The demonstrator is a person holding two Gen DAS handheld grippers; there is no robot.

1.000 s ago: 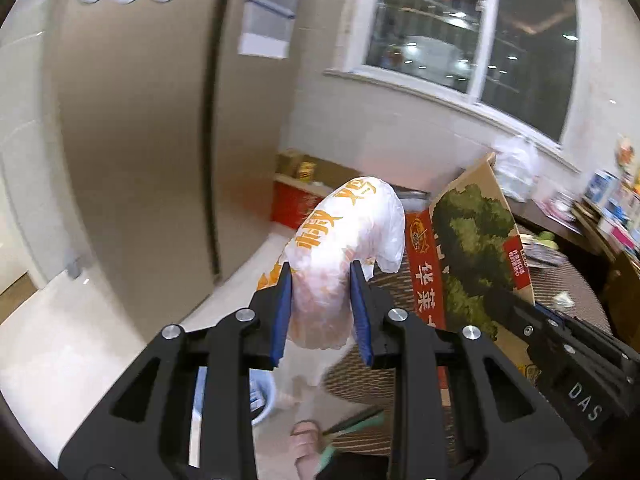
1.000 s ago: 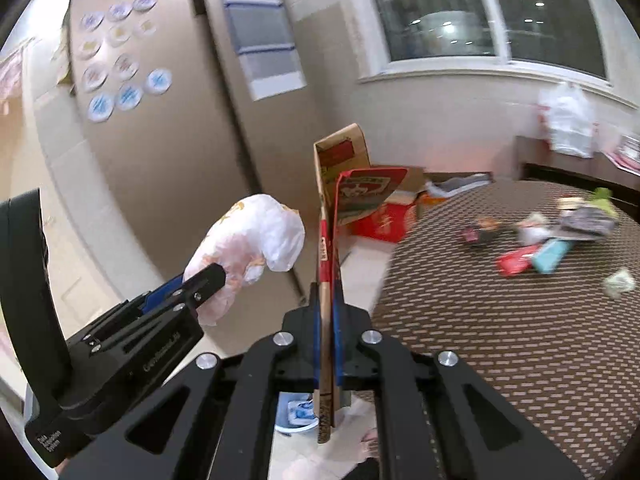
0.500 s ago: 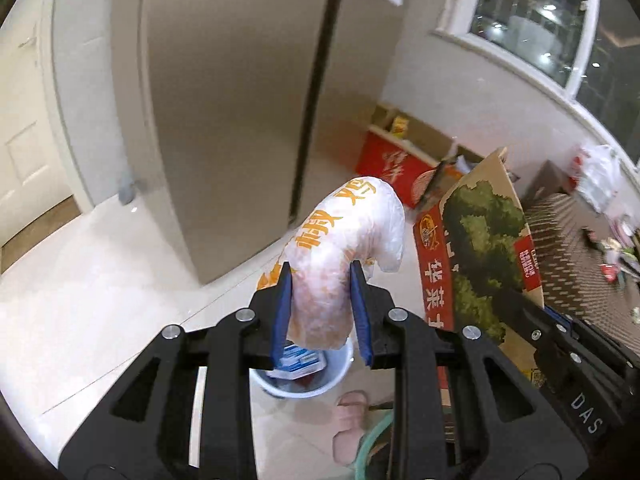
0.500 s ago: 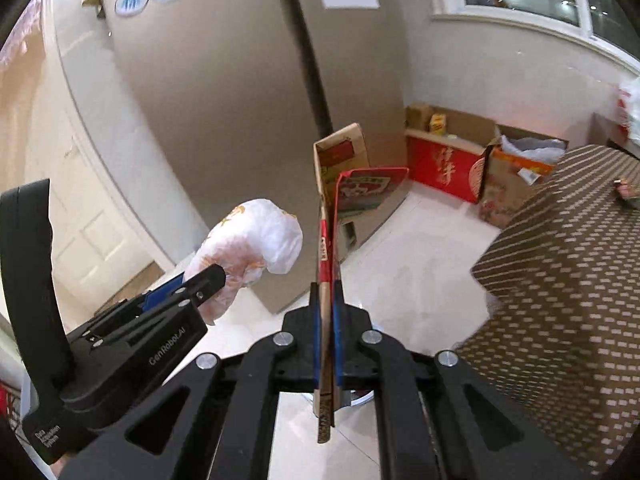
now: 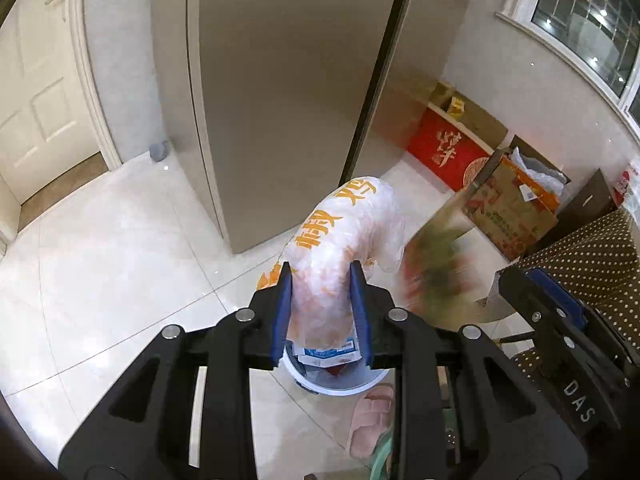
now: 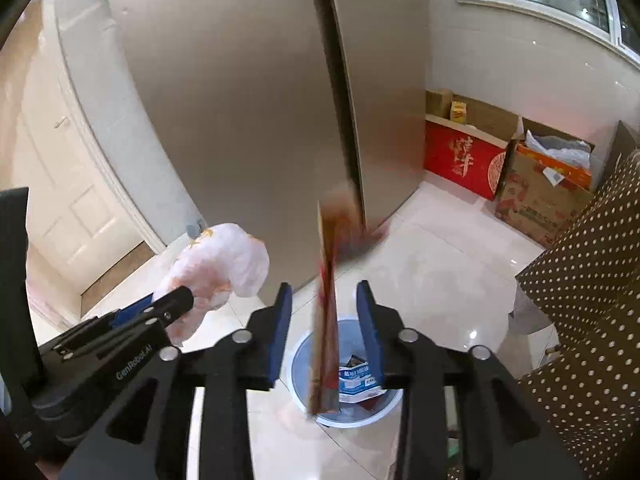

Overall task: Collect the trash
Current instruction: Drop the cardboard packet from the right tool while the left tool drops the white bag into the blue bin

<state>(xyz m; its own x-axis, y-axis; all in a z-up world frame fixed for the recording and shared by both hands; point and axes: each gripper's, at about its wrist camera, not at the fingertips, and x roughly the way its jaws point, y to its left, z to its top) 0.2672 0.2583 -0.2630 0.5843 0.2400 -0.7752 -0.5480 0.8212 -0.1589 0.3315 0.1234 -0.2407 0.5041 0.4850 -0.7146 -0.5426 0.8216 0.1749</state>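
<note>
1. The left tool [image 5: 322, 312] holds a crinkled, translucent white plastic bag [image 5: 340, 248] printed with orange characters; its blue pads press the bag's sides, and the puffy top curves over above them.
2. The right tool [image 6: 325, 330] is opening: its jaws stand apart and a flattened cardboard box [image 6: 329, 312], seen edge-on and blurred, hangs between them, touching neither pad.
3. That box is thin and stiff, brown with red print; its lower end is over a round, pale plastic bin [image 6: 304, 360] on the floor.
4. The bin already contains a blue-and-white carton [image 6: 357, 380] and other scraps.
5. The floor [image 5: 100, 264] is glossy pale tile; a smooth, brushed-metal fridge [image 5: 288, 80] stands behind the bin.
6. Only the left view shows the box's broad face, a green and red smear, and a pink slipper [image 5: 370, 416] beside the bin.
7. The right view shows the open bin mouth, which the bag mostly hides in the left view.
8. A dotted brown cloth covers the surface [image 6: 592, 300] at the right edge.
</note>
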